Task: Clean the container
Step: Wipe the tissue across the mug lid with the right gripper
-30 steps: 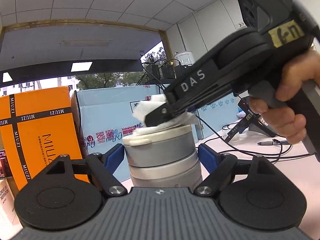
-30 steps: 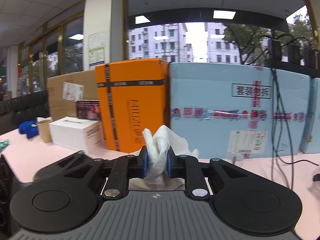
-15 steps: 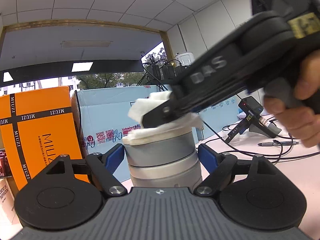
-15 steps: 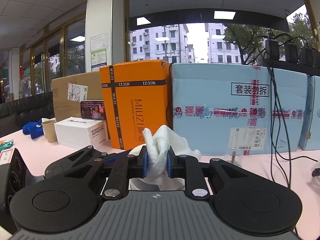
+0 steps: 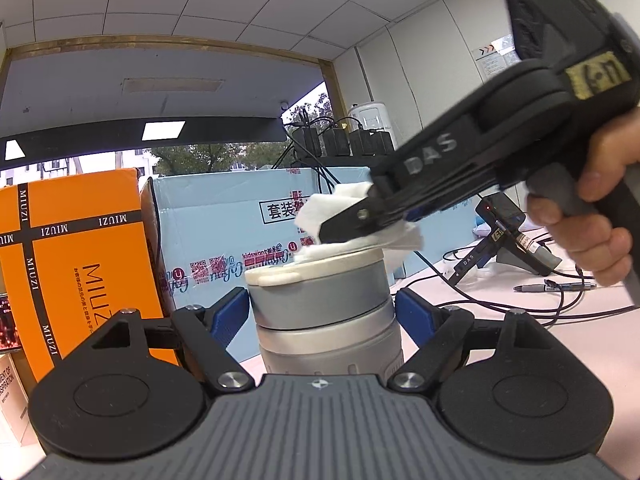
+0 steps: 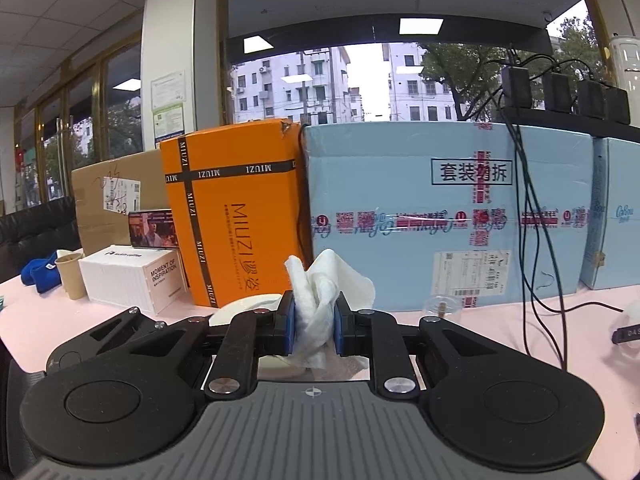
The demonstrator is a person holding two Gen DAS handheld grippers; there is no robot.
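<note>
A grey metal container [image 5: 324, 312] with a white lid [image 5: 316, 266] stands upright between the blue pads of my left gripper [image 5: 322, 312], which is shut on it. My right gripper [image 6: 314, 324] is shut on a crumpled white paper towel [image 6: 320, 304]. In the left wrist view the right gripper [image 5: 352, 226] comes in from the upper right and presses the towel [image 5: 352, 236] onto the lid's top. The lid [image 6: 248, 308] shows partly below the towel in the right wrist view.
An orange MIUZI box [image 6: 236, 216] and a light blue carton [image 6: 448, 216] stand behind on the pink table [image 6: 500, 340]. A white box [image 6: 132, 280], a paper cup [image 6: 72, 276] and a blue cloth [image 6: 38, 276] lie at left. Cables [image 5: 520, 300], a pen [image 5: 556, 287] and a device lie at right.
The right gripper has slid the towel across the lid, first toward the left edge, now back toward the right. The left gripper holds the container still.
</note>
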